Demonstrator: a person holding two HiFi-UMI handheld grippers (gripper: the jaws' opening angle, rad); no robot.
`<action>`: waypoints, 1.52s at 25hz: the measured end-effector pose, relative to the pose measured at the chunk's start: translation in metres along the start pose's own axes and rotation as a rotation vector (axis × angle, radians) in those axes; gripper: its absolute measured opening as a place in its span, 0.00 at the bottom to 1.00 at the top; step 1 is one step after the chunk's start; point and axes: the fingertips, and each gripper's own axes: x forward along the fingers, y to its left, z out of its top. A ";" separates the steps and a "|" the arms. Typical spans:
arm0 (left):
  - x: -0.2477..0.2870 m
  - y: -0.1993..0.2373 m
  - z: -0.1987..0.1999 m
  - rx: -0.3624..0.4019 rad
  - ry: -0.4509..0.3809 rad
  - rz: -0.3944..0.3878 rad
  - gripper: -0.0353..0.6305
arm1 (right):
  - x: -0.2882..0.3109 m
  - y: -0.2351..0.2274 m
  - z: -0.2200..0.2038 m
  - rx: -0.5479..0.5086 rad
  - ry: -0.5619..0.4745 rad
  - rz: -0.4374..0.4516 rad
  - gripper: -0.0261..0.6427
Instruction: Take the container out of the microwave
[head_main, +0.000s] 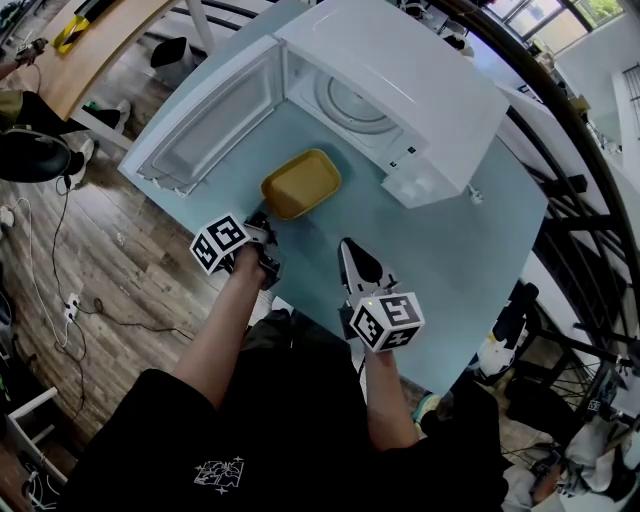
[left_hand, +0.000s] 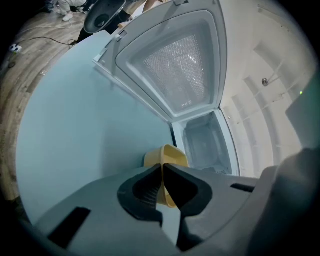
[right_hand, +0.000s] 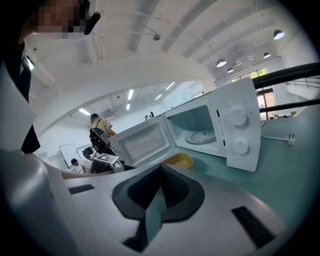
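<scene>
Head view, nearest me: my right claw (head_main: 350, 250) hangs closed and empty over the counter (head_main: 450, 250). My left claw (head_main: 264, 224) is clamped on the near rim of the yellow container (head_main: 301, 184), which seems to rest on the counter just outside the open microwave (head_main: 400, 90). My worry is that this thin one-edge pinch lets it tilt, slip free, or swing into the open door (head_main: 210, 125).
</scene>
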 end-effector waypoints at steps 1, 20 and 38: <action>0.000 0.001 0.000 -0.001 0.001 0.003 0.09 | 0.000 -0.001 -0.001 0.001 0.002 -0.001 0.05; 0.003 0.013 -0.005 0.001 0.022 0.028 0.09 | 0.000 -0.003 -0.007 0.010 0.013 -0.018 0.05; 0.007 0.019 -0.006 0.020 0.040 0.047 0.09 | 0.002 -0.006 -0.008 0.012 0.018 -0.027 0.05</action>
